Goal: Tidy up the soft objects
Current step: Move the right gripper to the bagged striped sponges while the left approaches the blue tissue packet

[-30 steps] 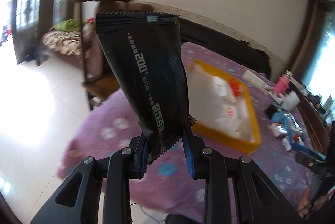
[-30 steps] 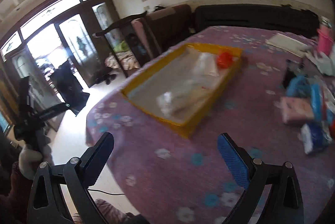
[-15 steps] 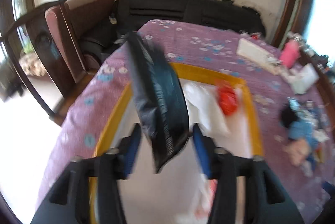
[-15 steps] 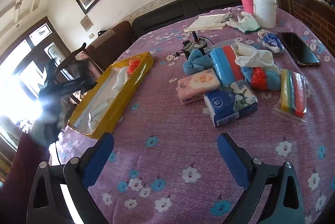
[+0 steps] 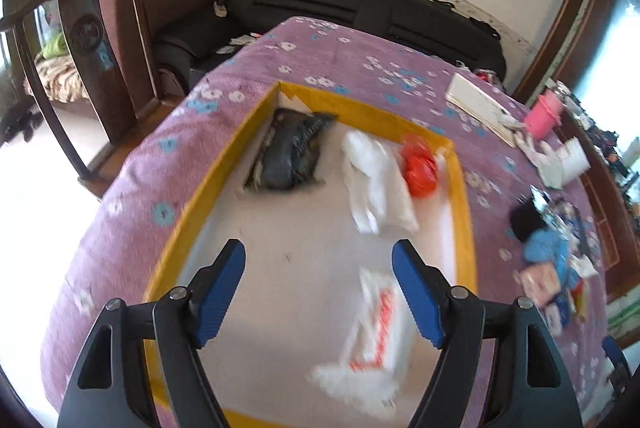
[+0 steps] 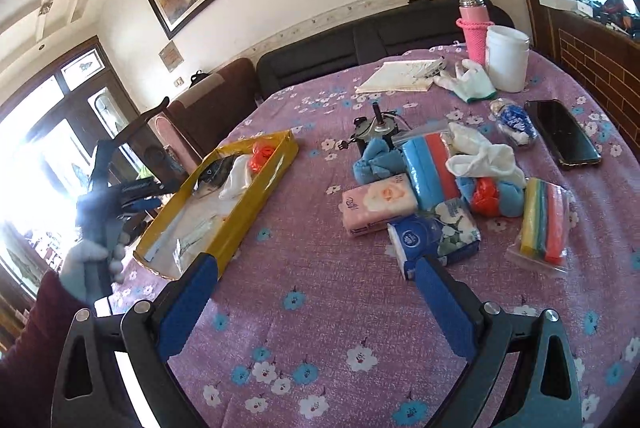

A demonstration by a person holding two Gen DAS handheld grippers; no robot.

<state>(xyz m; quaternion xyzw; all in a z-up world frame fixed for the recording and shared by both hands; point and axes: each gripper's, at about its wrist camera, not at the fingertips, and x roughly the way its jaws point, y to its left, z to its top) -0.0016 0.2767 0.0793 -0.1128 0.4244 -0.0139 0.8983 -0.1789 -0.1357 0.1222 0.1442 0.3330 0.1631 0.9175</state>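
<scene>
We hold both the left gripper (image 5: 318, 284) and right gripper (image 6: 316, 292) open and empty, the black packet (image 5: 290, 152) lying in the yellow tray's (image 5: 208, 188) far-left corner.

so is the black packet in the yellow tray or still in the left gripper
In the tray. The black packet lies flat in the yellow tray's far left corner, and the left gripper is open and empty above the tray.

A white packet (image 5: 376, 336) in the tray (image 5: 192, 212) is blurred, its red print unreadable. The right claw (image 5: 416, 296) finger hides its edge. The tray's near corner is cut off.
</scene>
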